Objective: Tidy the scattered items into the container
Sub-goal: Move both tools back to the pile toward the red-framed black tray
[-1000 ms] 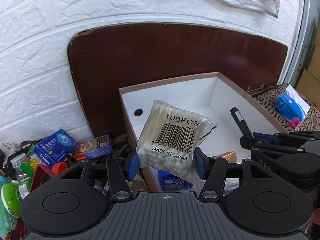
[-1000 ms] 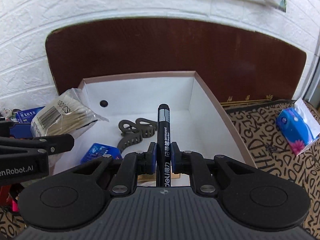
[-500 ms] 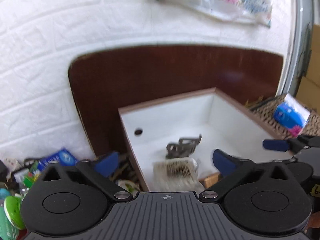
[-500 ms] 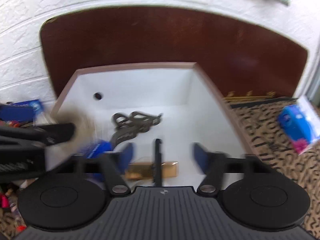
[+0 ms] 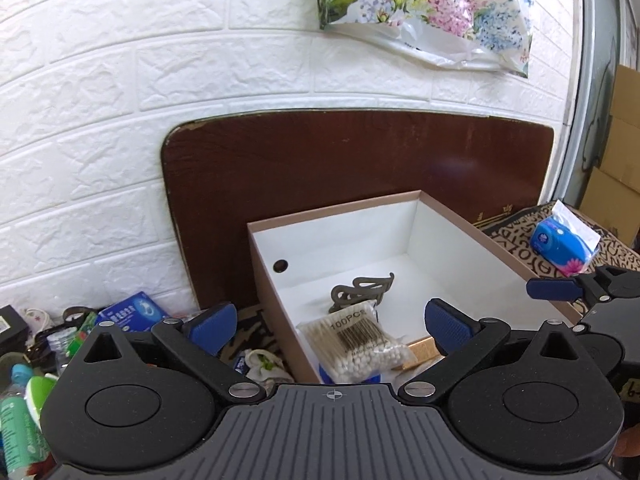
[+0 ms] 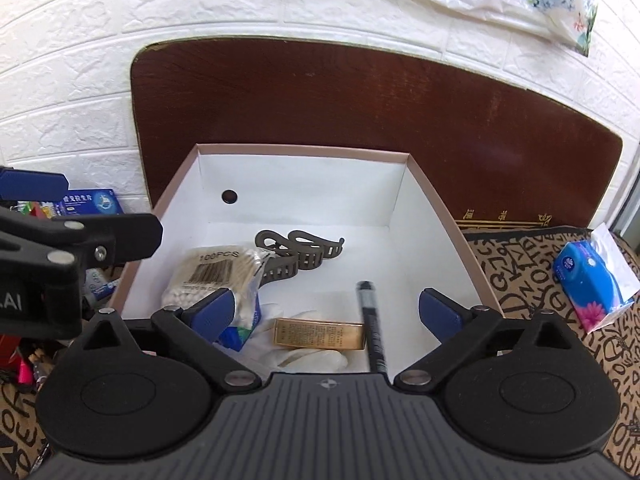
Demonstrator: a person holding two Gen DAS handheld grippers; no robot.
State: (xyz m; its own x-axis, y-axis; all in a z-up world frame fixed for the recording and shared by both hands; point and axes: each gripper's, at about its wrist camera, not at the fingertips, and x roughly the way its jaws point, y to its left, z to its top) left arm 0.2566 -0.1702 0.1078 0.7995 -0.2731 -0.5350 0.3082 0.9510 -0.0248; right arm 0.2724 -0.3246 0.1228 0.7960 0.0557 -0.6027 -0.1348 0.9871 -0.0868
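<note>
A pink-rimmed white box (image 5: pixel 336 216) (image 6: pixel 304 148) stands against a brown board. Inside lie a bag of cotton swabs (image 5: pixel 356 340) (image 6: pixel 216 272), a grey hair clip (image 5: pixel 360 292) (image 6: pixel 300 252), a black marker (image 6: pixel 372 328), a gold packet (image 6: pixel 320 332) and a blue packet (image 6: pixel 240 332). My left gripper (image 5: pixel 330 324) hangs open over the box's near left corner, above the swab bag, touching nothing. My right gripper (image 6: pixel 326 312) hovers over the box's near side with its jaws opening; the marker rests on the box floor below, free of both pads.
Several small packets and bottles clutter the left, among them a blue carton (image 5: pixel 132 312) (image 6: pixel 90 202). A blue tissue pack (image 5: pixel 564 244) (image 6: pixel 592 276) sits on the letter-patterned cloth (image 6: pixel 540 300) right of the box. A white brick wall (image 5: pixel 160 80) rises behind.
The left gripper opened and the swab bag dropped into the box. The right gripper let go of the marker, which now lies on the box floor. Both grippers pulled back a little.
</note>
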